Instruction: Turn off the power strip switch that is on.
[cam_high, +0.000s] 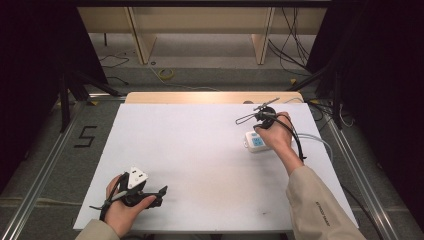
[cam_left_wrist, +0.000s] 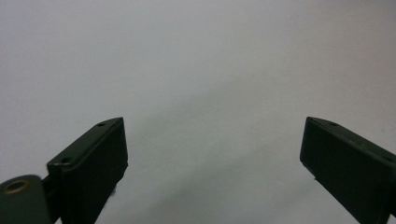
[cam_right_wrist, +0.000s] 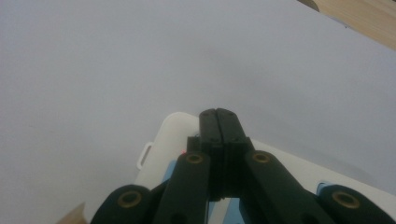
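At the far right of the white table (cam_high: 200, 150), the right gripper (cam_high: 263, 118) was poised over a small white device (cam_high: 256, 141) with a blue panel, which lay flat on the tabletop just beside the person's right hand (cam_high: 276, 134). In the right gripper view the two black jaws stood pressed flat together with nothing between them, their closed tip (cam_right_wrist: 218, 119) over the device's rounded white casing (cam_right_wrist: 170, 135) near its end with the small loop; a speck of red showed beside the jaws, too small to identify. The step in hand looked like pressing or prodding the device with the closed tip rather than picking it up, though whether the tip touched the casing could not be told. The next move would probably call for a short, controlled push straight down onto the intended spot, kept light so the device did not skid across the smooth surface. The right forearm reached forward from the bottom right in a beige sleeve (cam_high: 315, 205), the hand angled down over the device. The left gripper (cam_high: 150, 192) rested near the table's front edge, well apart from the device, its jaws spread wide and empty over bare table in the left gripper view (cam_left_wrist: 212, 154), the left hand (cam_high: 122, 210) low and level.
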